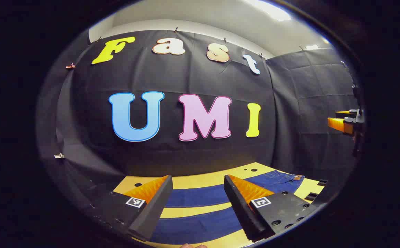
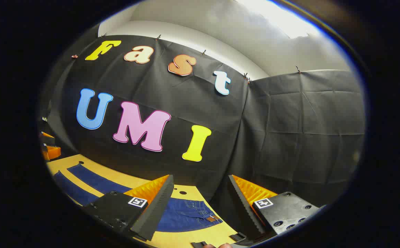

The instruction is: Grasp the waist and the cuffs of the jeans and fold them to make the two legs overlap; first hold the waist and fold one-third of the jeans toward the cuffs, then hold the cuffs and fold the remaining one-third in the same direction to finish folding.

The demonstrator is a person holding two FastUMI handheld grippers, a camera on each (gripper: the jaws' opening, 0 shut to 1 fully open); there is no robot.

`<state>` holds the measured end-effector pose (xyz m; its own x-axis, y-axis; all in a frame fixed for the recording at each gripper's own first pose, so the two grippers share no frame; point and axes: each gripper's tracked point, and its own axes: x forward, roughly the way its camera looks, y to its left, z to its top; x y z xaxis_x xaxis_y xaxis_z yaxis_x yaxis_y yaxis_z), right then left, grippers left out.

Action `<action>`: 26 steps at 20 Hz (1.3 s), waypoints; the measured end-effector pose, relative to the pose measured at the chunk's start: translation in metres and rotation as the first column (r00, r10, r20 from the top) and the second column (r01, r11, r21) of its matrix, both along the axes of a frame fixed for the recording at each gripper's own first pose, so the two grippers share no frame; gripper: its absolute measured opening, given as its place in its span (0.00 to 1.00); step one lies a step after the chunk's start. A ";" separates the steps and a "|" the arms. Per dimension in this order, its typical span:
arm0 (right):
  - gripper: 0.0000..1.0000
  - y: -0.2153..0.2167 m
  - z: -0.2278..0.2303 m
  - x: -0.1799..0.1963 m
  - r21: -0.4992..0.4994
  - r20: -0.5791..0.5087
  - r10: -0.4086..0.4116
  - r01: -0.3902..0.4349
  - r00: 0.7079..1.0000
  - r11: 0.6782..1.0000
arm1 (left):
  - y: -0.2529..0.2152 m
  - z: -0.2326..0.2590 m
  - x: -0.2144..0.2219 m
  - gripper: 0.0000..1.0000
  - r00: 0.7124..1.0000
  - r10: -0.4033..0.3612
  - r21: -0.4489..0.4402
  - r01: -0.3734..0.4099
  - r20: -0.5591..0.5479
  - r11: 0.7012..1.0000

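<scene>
My left gripper (image 1: 198,203) hangs above the desk with its two fingers spread wide and nothing between them; each finger carries one small square black-and-white marker. Through the gap I look down on the dark blue denim jeans (image 1: 200,208), which lie flat on the yellow wooden desk (image 1: 200,181), the two legs running side by side with a strip of bare desk between them. The waist end, with its small brown leather patch (image 1: 297,177), lies away to the right in the left gripper view. Far off at the right edge of that view I see my right gripper (image 1: 344,122), raised well above the desk.

My right gripper (image 2: 200,203) is likewise wide open and holds nothing, two fingers, one marker on each. Just beyond its left finger lies the waist of the jeans (image 2: 186,215) with the brown patch (image 2: 211,218), and the two legs stretch away to the left across the desk (image 2: 117,176). At the left edge of the right gripper view the left gripper (image 2: 50,148) shows, near the far ends of the legs.

I count one pair of jeans, two grippers, and a few small dark round holes in the desk top. Nothing lies on the jeans or between either gripper and the denim
</scene>
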<state>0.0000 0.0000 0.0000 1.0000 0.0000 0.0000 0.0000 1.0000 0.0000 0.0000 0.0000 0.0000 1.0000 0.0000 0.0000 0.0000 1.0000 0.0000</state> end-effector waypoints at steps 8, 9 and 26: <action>0.95 0.024 -0.006 0.015 -0.169 0.024 0.081 -0.076 0.996 0.983 | 0.042 -0.008 -0.026 0.96 0.996 0.081 0.010 -0.081 -0.029 0.997; 0.95 0.028 -0.007 0.015 -0.147 0.023 0.087 -0.083 0.996 0.986 | 0.045 -0.004 -0.029 0.96 0.996 0.088 0.010 -0.088 -0.023 0.996; 0.96 0.038 -0.054 0.034 -0.299 -0.111 0.189 -0.214 0.976 0.930 | 0.064 -0.073 -0.040 0.98 0.985 -0.031 0.174 0.062 -0.172 0.983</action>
<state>0.0336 0.0384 -0.0543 0.9757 0.1888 -0.1111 -0.2140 0.9298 -0.2994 -0.0397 0.0645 -0.0731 0.9846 -0.0314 -0.1721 0.0618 0.9828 0.1740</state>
